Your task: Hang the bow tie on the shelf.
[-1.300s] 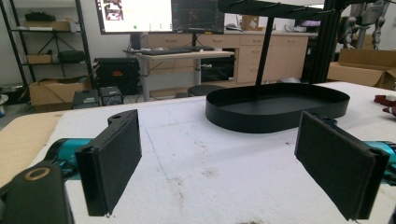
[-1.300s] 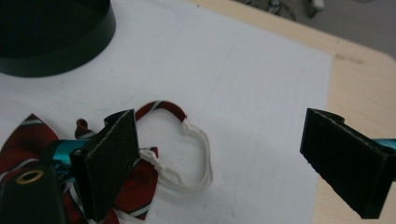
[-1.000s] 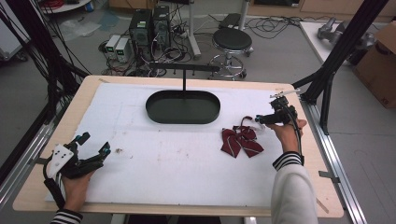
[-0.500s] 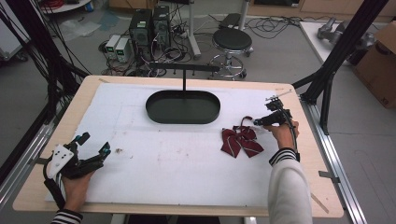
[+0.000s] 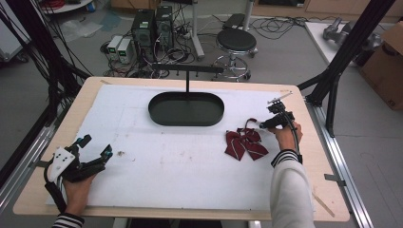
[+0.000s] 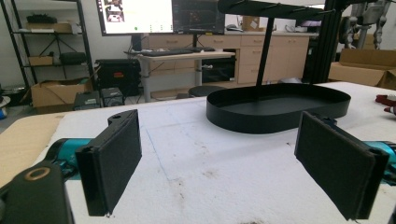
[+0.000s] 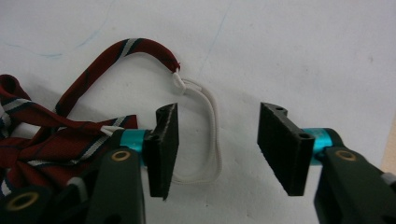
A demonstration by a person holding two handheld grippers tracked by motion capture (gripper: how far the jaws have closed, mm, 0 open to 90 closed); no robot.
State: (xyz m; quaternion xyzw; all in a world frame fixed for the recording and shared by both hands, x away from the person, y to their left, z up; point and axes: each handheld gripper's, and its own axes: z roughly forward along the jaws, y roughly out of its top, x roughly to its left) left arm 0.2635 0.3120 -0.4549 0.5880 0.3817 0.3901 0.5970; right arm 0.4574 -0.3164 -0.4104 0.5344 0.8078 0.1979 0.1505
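A dark red striped bow tie (image 5: 244,144) lies on the white table cover right of centre. Its strap (image 7: 135,46) ends in a white elastic loop (image 7: 212,135). My right gripper (image 5: 264,125) points down at that loop just right of the bow. In the right gripper view the loop lies between the jaws of the right gripper (image 7: 217,144), nearer the left pad (image 7: 166,144). The jaws have just been closing and the pads do not press on it. My left gripper (image 5: 96,145) rests open at the table's near left, and the left gripper (image 6: 219,168) has nothing between its jaws.
A black oval tray (image 5: 185,122) sits at the back middle, with a black hook stand (image 5: 187,70) rising from it. In the left gripper view the tray (image 6: 280,122) lies ahead to the right. The table's wooden edge (image 5: 328,180) runs close to the right hand.
The right hand has sunk slightly toward the table at the bow tie's strap end. The left hand and gripper have stayed put.
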